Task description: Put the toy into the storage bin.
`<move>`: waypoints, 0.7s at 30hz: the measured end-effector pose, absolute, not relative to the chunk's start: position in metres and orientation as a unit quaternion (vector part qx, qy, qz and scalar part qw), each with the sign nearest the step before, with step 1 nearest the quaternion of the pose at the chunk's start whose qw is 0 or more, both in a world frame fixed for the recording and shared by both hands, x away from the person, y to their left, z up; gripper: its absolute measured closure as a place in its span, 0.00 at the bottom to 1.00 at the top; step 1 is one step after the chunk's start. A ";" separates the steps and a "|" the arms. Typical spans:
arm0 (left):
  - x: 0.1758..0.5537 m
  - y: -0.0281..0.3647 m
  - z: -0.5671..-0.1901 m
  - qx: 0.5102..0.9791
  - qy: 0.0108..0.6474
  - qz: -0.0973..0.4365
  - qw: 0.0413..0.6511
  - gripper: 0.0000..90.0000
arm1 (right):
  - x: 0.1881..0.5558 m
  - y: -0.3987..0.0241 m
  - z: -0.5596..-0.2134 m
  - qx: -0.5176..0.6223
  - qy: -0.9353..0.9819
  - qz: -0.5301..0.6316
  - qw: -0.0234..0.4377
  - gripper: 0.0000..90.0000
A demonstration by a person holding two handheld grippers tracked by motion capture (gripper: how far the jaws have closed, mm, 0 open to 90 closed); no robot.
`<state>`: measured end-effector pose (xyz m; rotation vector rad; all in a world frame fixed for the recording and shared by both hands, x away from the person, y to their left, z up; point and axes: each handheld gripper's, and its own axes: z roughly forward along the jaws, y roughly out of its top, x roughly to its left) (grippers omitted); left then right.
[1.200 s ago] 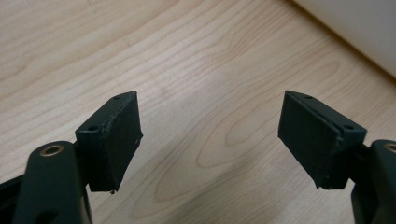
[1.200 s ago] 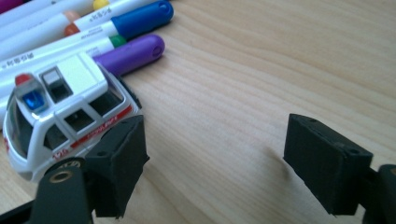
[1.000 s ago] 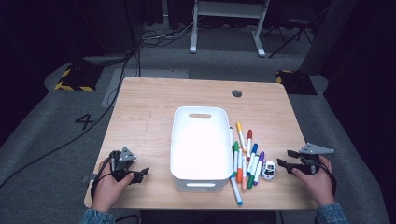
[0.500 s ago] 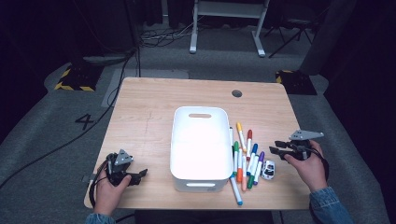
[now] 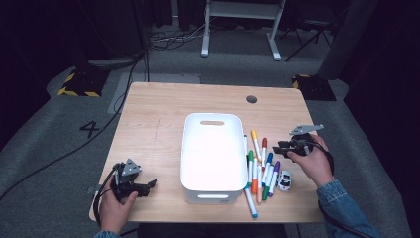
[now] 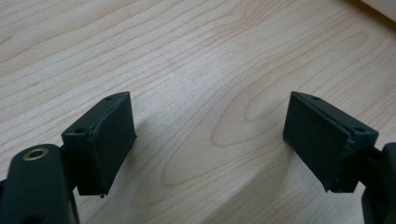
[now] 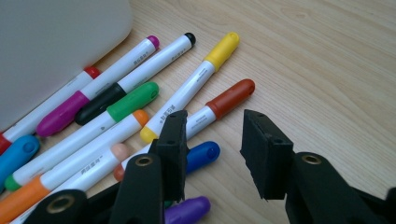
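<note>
While hanging just above the loose markers (image 5: pixel 260 166), kept the right gripper (image 7: pixel 212 121) partly open, having just been closing its jaws, with nothing between the fingers (image 7: pixel 266 149) and no pad pressing on anything. Found the red-capped marker (image 7: pixel 231 98) running beneath the finger at the left of the right gripper view, with the cap poking out just beyond the gap. Noted the blue-capped marker (image 7: pixel 203 153) just beside that same finger on its near side, and the yellow-capped marker (image 7: pixel 222 46) past the fingertips, toward the white bin (image 7: pixel 56 37). Held the left gripper (image 6: pixel 210 121) empty over bare table (image 6: pixel 201 46), fingers well apart after just opening, far from every marker. Judged crowding as the main risk. Could pinch two barrels at once if lowered as aligned, since red and blue lie touching or nearly so. Could also land a finger on top of the red barrel rather than beside it, rolling it off into its neighbours. Might nudge the small toy car (image 5: pixel 284 180) nearby.
</note>
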<state>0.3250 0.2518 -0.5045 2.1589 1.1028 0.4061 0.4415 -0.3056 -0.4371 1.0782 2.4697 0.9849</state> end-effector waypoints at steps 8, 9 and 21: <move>0.325 0.252 -0.504 0.828 0.423 0.155 0.335 0.19 | 0.461 -0.288 -0.449 0.392 0.860 0.306 0.117 0.68; 0.325 0.252 -0.504 0.827 0.423 0.155 0.335 0.19 | 0.462 -0.287 -0.451 0.397 0.860 0.301 0.113 0.68; 0.325 0.252 -0.504 0.828 0.423 0.155 0.334 0.19 | 0.469 -0.267 -0.463 0.437 0.852 0.277 0.080 0.72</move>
